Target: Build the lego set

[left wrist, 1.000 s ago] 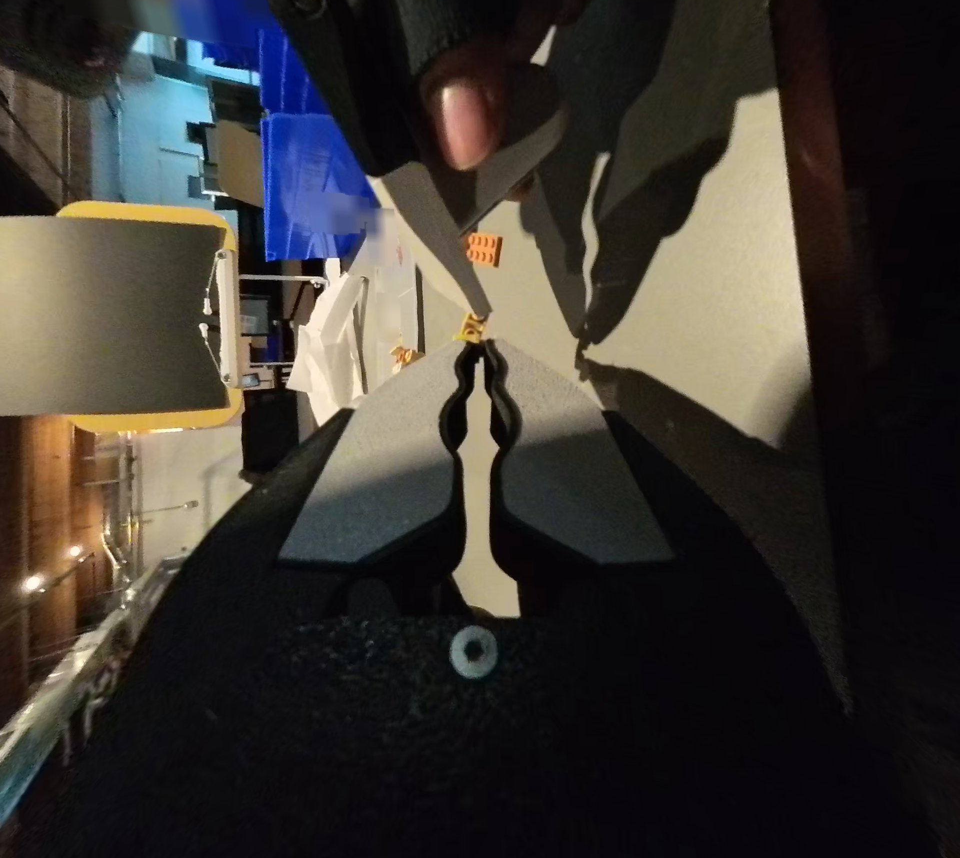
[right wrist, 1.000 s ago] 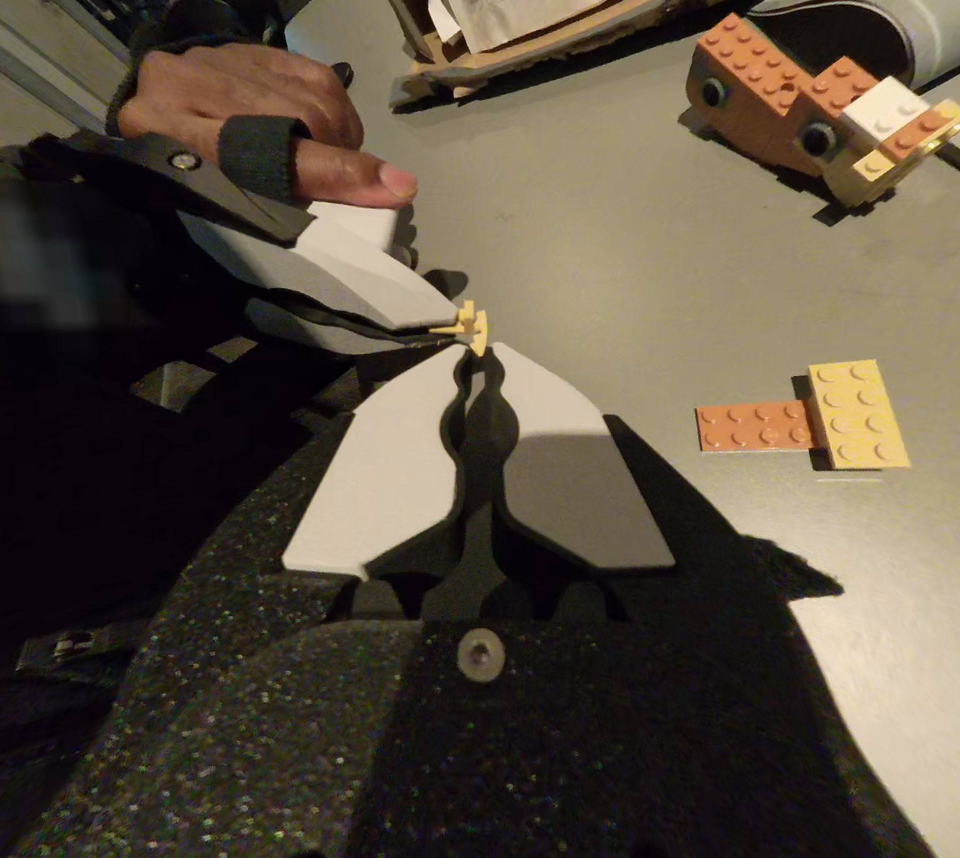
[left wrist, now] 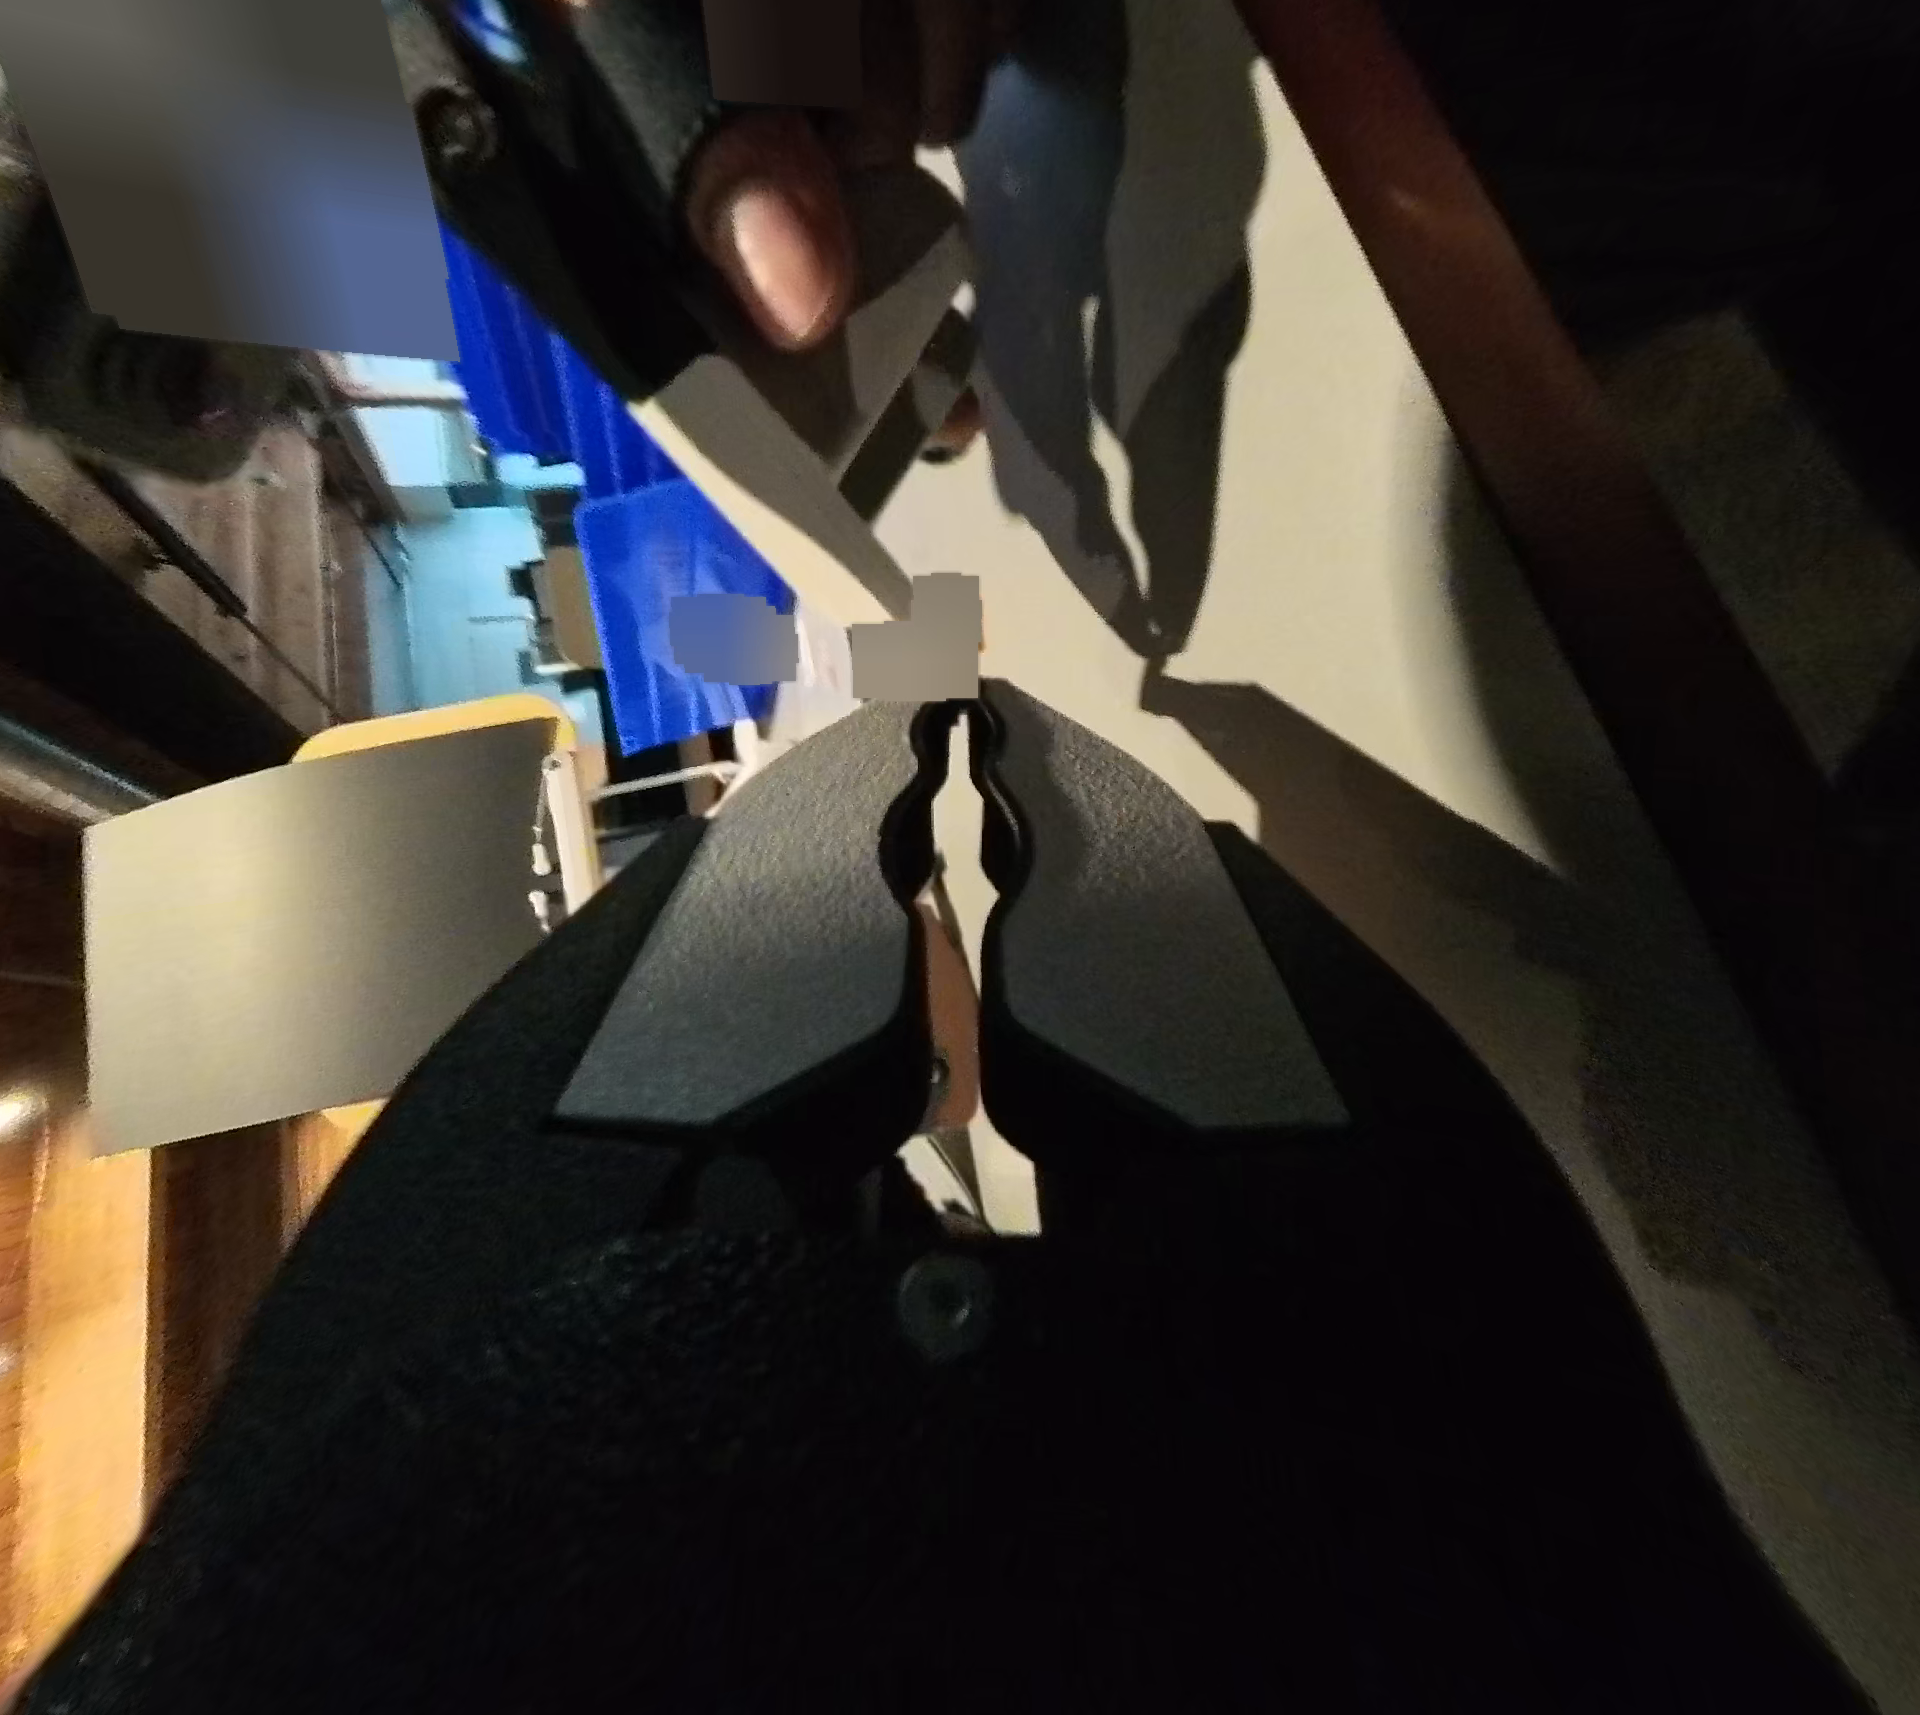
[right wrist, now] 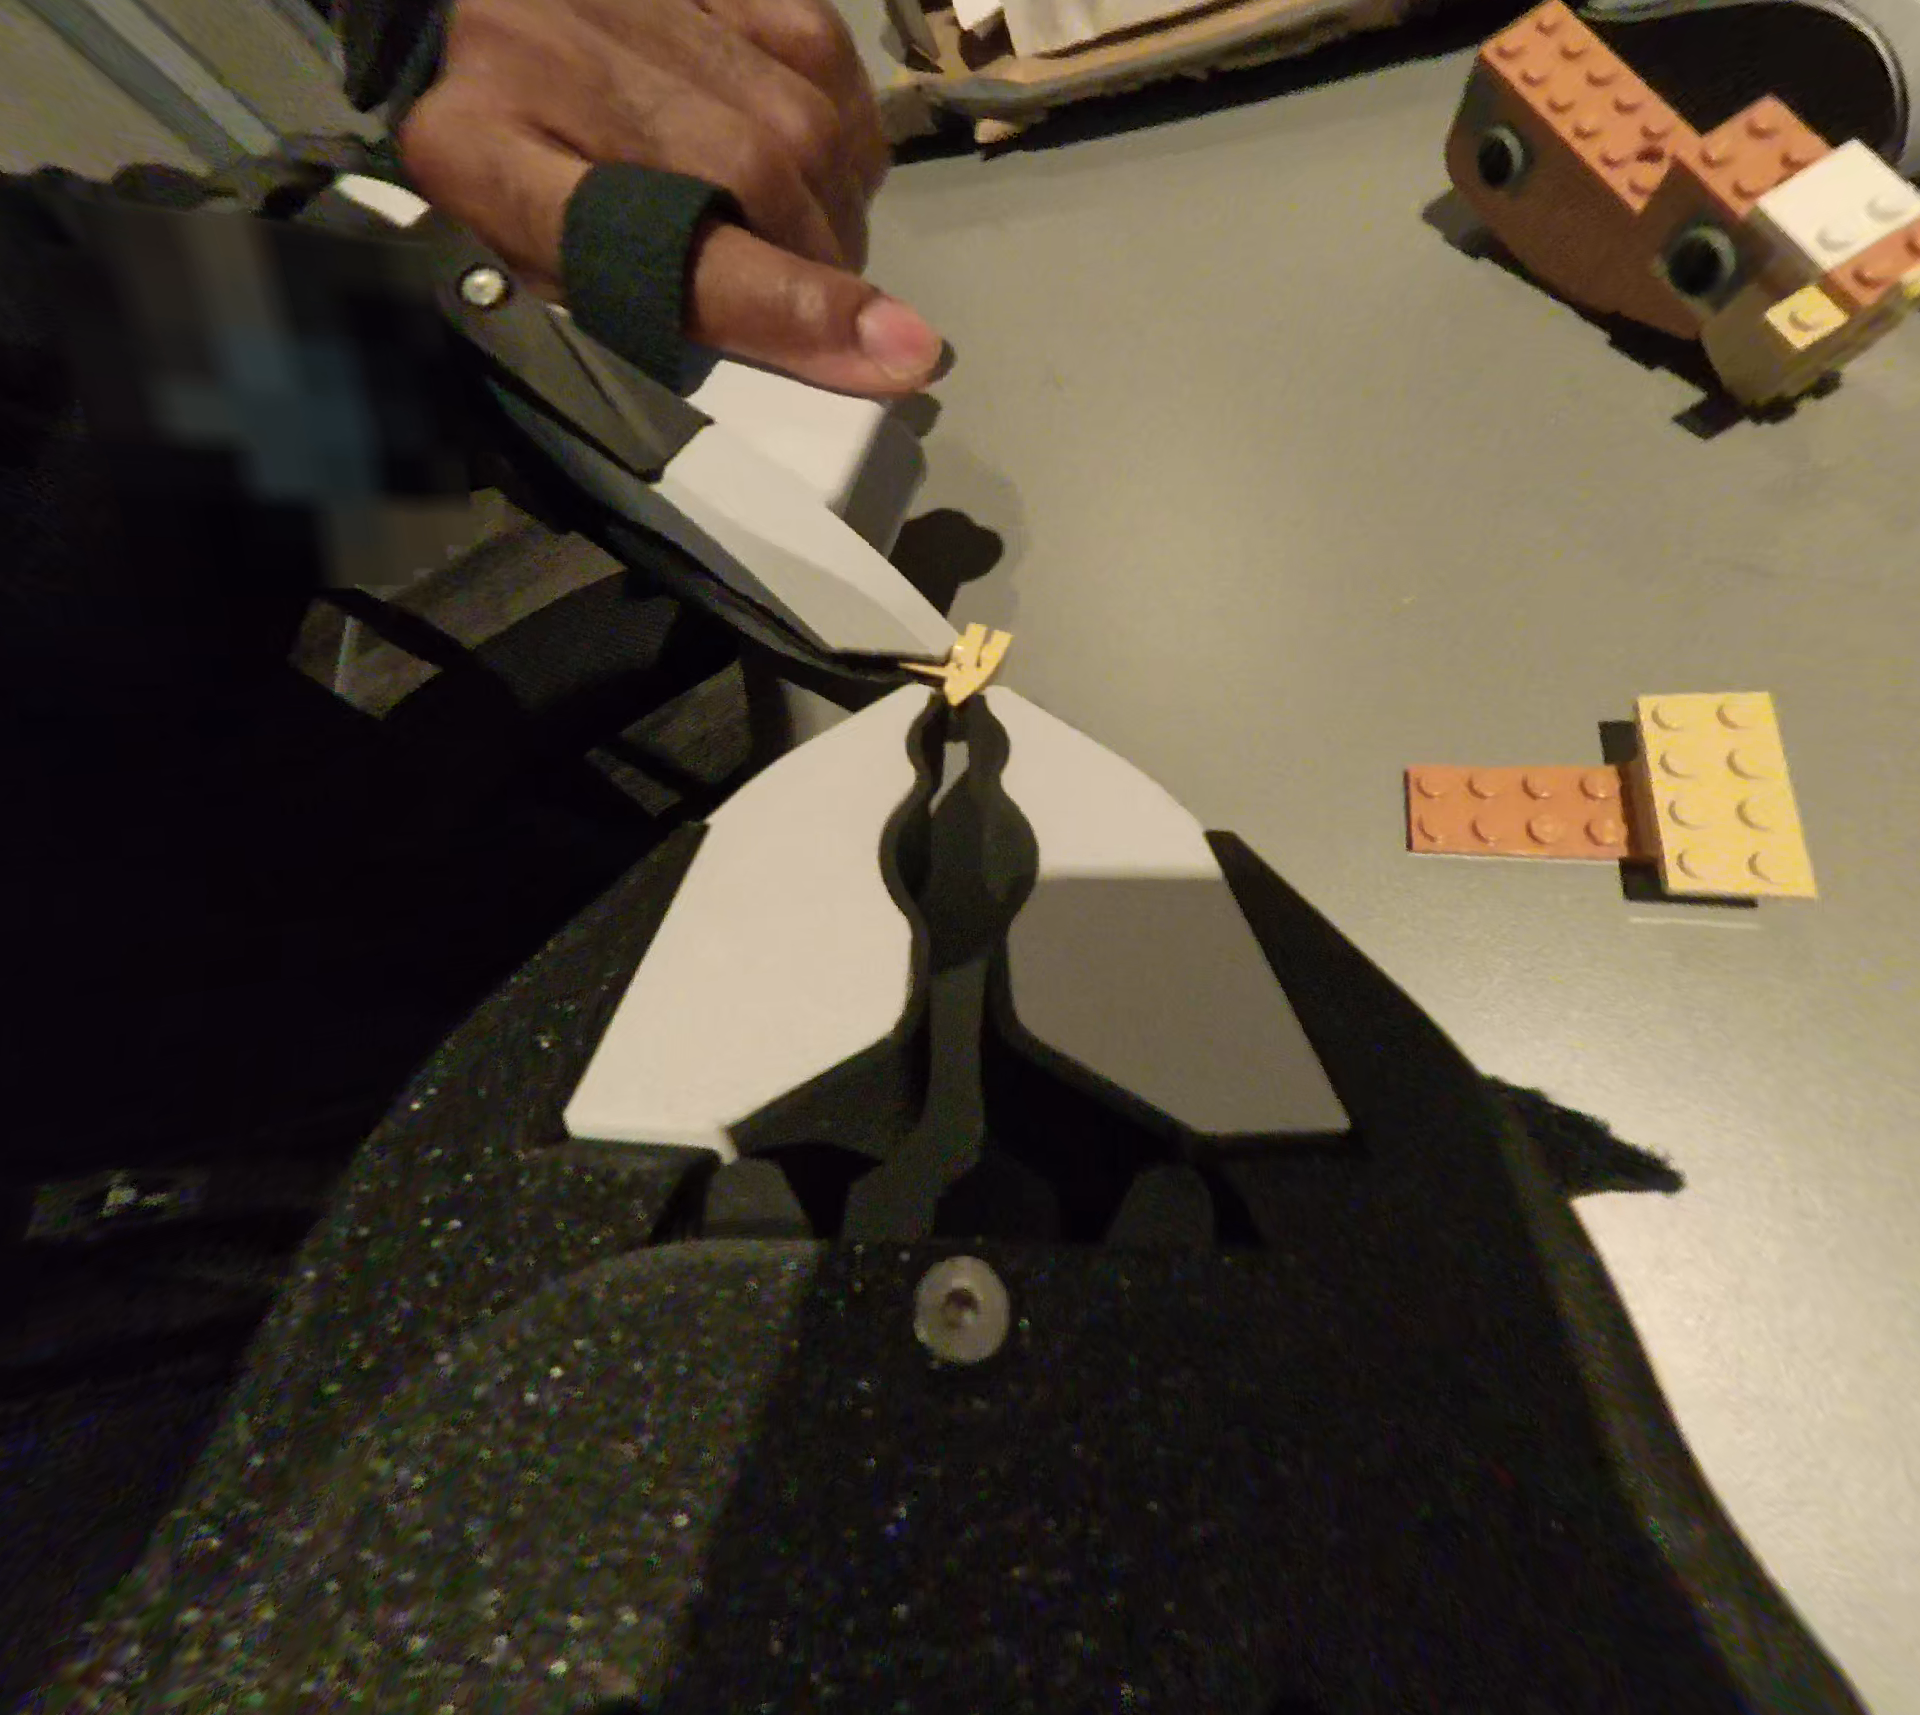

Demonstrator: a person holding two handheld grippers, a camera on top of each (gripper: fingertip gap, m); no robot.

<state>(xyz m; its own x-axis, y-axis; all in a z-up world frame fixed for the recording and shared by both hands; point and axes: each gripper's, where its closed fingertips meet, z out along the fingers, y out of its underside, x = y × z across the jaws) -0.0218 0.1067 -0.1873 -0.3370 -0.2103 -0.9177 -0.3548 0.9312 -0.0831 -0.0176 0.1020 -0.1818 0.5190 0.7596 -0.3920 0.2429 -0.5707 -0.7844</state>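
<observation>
Above the grey table (right wrist: pixel 1299 522), the right gripper (right wrist: pixel 961 709) and the left gripper (right wrist: pixel 935 663) meet tip to tip on one tiny yellow lego piece (right wrist: pixel 971 663). In the right wrist view the right gripper's fingers are nearly closed, pinching the lower edge of the piece, while the left gripper's fingers, coming in from the left, are pressed together on its other side. A hand (right wrist: pixel 644 107) with a black strap around one finger holds the left gripper.

In the left wrist view the left gripper (left wrist: pixel 958 715) shows its tips drawn close together, but a mosaic patch hides what lies between them.

To the right of the yellow piece, flat on the table, lies a brown plate (right wrist: pixel 1512 808) joined to a tan plate (right wrist: pixel 1720 792). Farther back and to the right of the piece stands a partly built brown model (right wrist: pixel 1590 148) with white and tan bricks at its near end. Behind it sits a cardboard box (right wrist: pixel 1299 3).
</observation>
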